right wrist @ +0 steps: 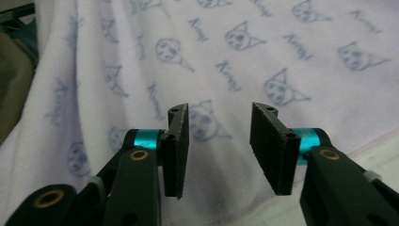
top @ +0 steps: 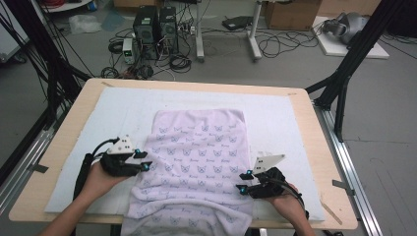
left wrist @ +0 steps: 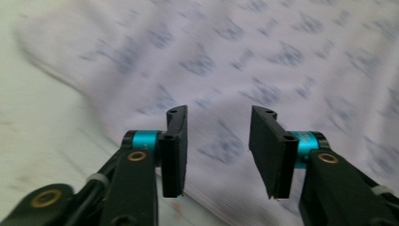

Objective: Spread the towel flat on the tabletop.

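Observation:
A pale lilac towel (top: 196, 157) printed with blue cat faces lies lengthwise on the table, its near end hanging over the front edge. My left gripper (top: 143, 161) hovers at the towel's left edge, open, with the towel (left wrist: 244, 70) spread below its empty jaws. My right gripper (top: 244, 181) sits at the towel's right edge near the front, also open, the printed towel (right wrist: 244, 56) beneath and nothing between its jaws.
A white mat (top: 113, 113) covers the wooden table (top: 314, 147) under the towel. Beyond the table are computer towers (top: 155, 27), cables, a cardboard box (top: 290, 14) and black frame legs (top: 344, 73) at both sides.

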A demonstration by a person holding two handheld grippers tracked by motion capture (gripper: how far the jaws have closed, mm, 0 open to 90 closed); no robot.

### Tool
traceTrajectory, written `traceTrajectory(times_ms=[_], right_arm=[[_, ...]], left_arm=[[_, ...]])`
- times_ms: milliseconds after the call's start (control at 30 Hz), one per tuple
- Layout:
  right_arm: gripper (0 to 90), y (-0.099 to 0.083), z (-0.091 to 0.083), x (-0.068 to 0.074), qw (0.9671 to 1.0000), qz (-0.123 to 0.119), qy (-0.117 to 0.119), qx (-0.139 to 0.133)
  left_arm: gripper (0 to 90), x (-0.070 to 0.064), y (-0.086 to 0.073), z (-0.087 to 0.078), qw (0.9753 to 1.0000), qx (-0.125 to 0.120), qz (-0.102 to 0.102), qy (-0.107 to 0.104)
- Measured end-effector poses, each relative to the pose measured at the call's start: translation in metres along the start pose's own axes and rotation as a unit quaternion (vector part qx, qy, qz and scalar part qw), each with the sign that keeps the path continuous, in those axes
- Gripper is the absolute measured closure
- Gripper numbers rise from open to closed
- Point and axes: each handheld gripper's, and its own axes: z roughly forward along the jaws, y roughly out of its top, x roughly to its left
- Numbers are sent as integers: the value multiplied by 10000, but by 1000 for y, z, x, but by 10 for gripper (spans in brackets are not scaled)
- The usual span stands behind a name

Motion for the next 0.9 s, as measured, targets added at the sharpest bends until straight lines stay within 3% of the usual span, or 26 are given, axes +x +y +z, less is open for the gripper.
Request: traceTrajectory(times_ms=[67,100,133,167,200,267,300,367,433,467,533,600,733,833,900], right_arm=[[559,-2,4,1,10000,3,43,83],[589,-2,7,1,9999,-21,49,165],[667,-2,9,2,9998,-122,-71,152],[776,-1,9,3,9997,-169,-74,145],[859,0,9,1,9997,-124,95,186],[868,6,11,-1,9994,-170,21,311],[869,10,10,-2,9991,-230,-144,340],[870,19,7,-9,9986,-231,-416,216],[870,30,7,-18,9975,-214,-663,137],[870,35,7,-23,9963,-225,-808,171],[870,43,11,-35,9956,-131,-919,153],[869,47,18,-46,9946,-57,-1015,187],[840,42,32,-60,9944,165,-982,356],[741,41,26,-60,9938,225,-1074,195],[704,42,16,-56,9938,225,-1092,-17]], left_arm=[[531,-3,-8,7,9996,275,60,1],[565,-3,-13,11,9993,366,47,-44],[626,-3,-15,10,9997,212,55,-72],[774,-2,-15,10,9996,209,69,-189],[848,-3,-14,11,9996,214,110,-151],[878,-4,-8,13,9990,325,293,25],[881,-2,-5,14,9988,299,340,177],[883,6,3,16,9990,118,147,411],[883,14,11,20,9974,-56,30,713],[883,19,16,22,9964,-135,-53,830],[883,26,24,25,9921,-188,-94,1234],[882,33,29,30,9897,-157,-173,1415],[866,45,25,41,9906,118,-344,1316],[758,41,26,34,9911,13,-324,1293],[679,35,26,21,9914,-176,-243,1277]])
